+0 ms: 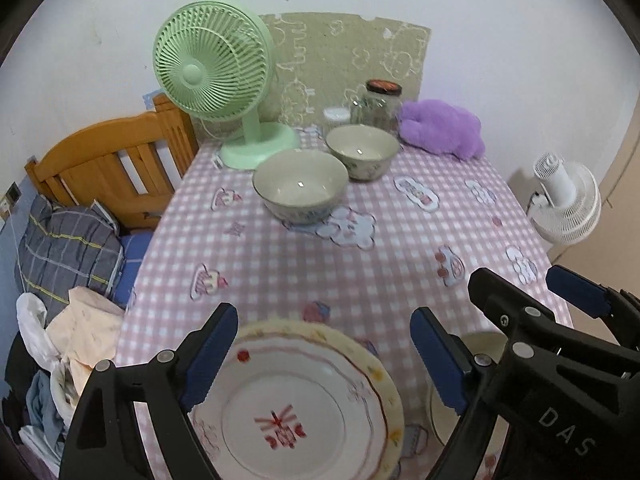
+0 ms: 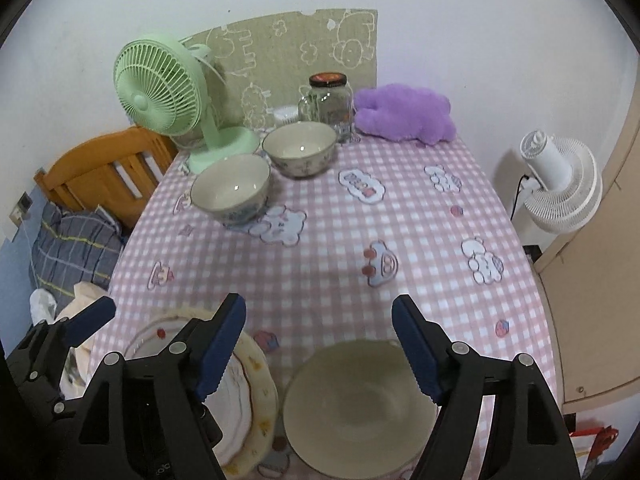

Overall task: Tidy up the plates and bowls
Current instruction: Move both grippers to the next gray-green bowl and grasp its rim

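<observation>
A white plate with a red pattern (image 1: 288, 408) lies stacked on a cream-rimmed plate (image 1: 384, 384) at the near edge of the table. My left gripper (image 1: 320, 356) is open just above them, empty. A cream bowl (image 2: 352, 412) sits right of the plates (image 2: 256, 392); my right gripper (image 2: 320, 348) is open over it, empty. Two more cream bowls stand at the far left: the nearer one (image 1: 300, 190) (image 2: 230, 188) and the farther one (image 1: 362, 152) (image 2: 300, 148). The right gripper's fingers (image 1: 576, 288) show in the left wrist view.
A pink checked tablecloth (image 2: 340, 240) covers the table. At the back stand a green fan (image 1: 216, 80), a glass jar with a dark lid (image 1: 380, 104), a purple plush toy (image 1: 444, 128). A white fan (image 2: 560, 188) is off the right edge; a wooden bed (image 1: 108, 164) lies left.
</observation>
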Tool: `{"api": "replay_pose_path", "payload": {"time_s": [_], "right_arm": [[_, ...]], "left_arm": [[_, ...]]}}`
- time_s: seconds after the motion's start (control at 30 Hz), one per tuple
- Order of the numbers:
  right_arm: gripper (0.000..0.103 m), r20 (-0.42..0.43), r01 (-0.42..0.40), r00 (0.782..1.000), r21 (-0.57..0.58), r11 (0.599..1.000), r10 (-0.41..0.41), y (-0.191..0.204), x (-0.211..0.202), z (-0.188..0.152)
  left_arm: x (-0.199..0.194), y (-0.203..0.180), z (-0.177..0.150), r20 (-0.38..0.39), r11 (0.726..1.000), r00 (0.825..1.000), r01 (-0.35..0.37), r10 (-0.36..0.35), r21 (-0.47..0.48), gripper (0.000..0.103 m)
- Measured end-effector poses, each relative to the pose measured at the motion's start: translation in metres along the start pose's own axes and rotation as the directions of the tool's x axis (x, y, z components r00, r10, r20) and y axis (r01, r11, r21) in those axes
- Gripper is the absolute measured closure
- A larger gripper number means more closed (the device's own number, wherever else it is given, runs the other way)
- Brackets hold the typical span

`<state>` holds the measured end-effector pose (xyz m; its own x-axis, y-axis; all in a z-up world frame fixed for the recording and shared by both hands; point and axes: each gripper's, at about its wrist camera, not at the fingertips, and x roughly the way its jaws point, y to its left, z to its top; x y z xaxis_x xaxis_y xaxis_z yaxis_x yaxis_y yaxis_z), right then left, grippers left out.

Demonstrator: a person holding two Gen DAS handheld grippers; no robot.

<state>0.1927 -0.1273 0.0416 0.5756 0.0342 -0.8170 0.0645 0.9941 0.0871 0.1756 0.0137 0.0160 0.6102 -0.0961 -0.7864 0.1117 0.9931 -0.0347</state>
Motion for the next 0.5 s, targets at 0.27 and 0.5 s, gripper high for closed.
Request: {"api": "replay_pose_path", "payload": {"time_s": [0.27,0.5], "right_arm": [[0.025,0.034,-0.037,0.999,-0.050,0.998,0.038,0.019,0.027,0.046],[0.025,0.031,-0.081,0.996,-0.086,0.993,0.084,0.029,0.062,0.085]], "left_arm": [[0.022,0.020,0.042,0.043,0.997,0.997,-0.063,0.065,-0.050,0.017],[0.052,0.031,0.074,0.043,0.991,0.993,-0.106,0.110,-0.083,0.020]]}}
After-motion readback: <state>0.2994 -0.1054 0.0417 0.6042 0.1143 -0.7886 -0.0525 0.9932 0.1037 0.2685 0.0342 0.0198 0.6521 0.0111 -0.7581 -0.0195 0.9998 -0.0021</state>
